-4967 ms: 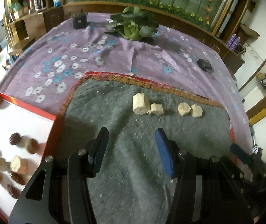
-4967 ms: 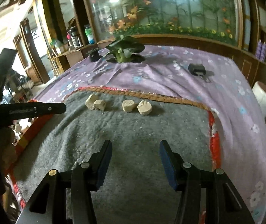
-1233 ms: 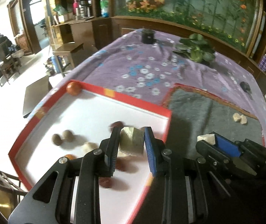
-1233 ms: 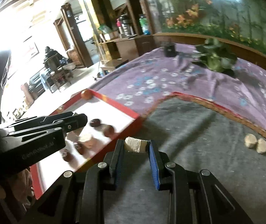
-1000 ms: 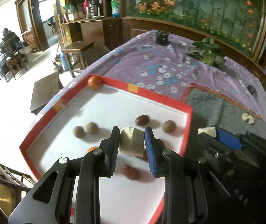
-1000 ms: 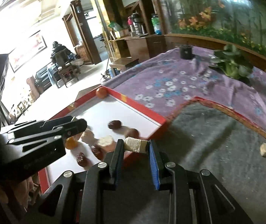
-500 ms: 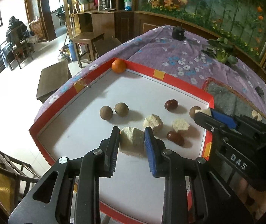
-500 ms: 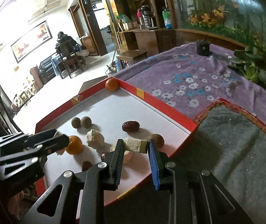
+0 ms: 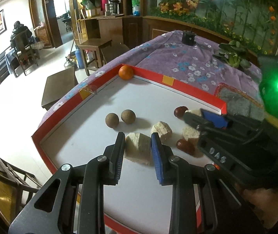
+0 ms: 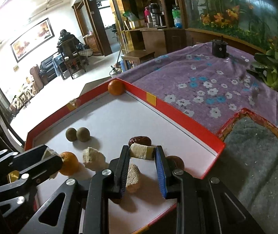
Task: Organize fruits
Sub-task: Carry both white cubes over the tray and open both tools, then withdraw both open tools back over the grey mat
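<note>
Mid-task: left gripper (image 9: 137, 146) and right gripper (image 10: 141, 153) each clamp a pale chunk over the red tray (image 9: 168, 81) at frame centre, unreleased

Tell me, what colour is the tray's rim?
Red, with small yellow patches; the tray's rim shows best in the right wrist view.

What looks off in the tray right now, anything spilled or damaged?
Nothing spilled. One oddity: a torn, peeling patch on the red tray's far-left rim at the yellow patch. The fruit pieces lie loose on the white floor; one orange sits alone in the far corner.
</note>
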The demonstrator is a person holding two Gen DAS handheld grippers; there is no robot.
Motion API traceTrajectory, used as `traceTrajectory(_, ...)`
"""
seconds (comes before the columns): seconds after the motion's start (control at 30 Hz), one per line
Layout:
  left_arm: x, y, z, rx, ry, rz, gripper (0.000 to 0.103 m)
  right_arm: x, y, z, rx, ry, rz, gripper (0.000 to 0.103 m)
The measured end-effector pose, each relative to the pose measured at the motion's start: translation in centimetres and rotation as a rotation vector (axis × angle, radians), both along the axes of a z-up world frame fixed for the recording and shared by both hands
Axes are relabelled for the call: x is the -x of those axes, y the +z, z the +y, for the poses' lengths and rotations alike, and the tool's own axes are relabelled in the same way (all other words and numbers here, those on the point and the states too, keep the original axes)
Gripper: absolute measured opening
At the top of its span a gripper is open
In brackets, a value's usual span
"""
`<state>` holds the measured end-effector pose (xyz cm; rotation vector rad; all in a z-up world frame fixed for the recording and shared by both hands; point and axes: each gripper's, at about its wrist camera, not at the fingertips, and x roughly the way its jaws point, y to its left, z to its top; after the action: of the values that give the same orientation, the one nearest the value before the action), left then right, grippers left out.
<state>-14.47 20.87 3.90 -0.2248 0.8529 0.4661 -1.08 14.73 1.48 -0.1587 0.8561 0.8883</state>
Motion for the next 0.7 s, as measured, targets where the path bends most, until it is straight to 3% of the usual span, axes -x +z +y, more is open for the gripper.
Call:
traceTrajectory(0.13, 0.0, 0.0, -0.2, -0.008, 0.013, -0.013, 0.027, 0.1, -0.3, -0.3, 0.003, -0.012, -0.004, 0.026)
traceTrajectory(0.23, -0.2, 0.0, -0.3, -0.003, 0.022, -0.012, 0.030, 0.4, 0.3, -1.1, -0.014, -0.027, -0.016, 0.044)
traceTrajectory(0.33, -0.2, 0.3, -0.5, -0.006, 0.024, -0.026, 0.035, 1.0, 1.1, -1.8, -0.031, -0.034, -0.040, 0.044)
traceTrajectory(0.47, -0.2, 1.2, -1.0, -0.029, 0.029, -0.061, 0.061, 1.4, 2.2, -3.4, -0.045, -0.060, -0.054, 0.044)
traceTrajectory(0.7, -1.7, 2.3, -3.7, -0.044, -0.020, -0.085, 0.061, 1.5, 3.8, -8.0, -0.039, -0.136, -0.076, 0.046)
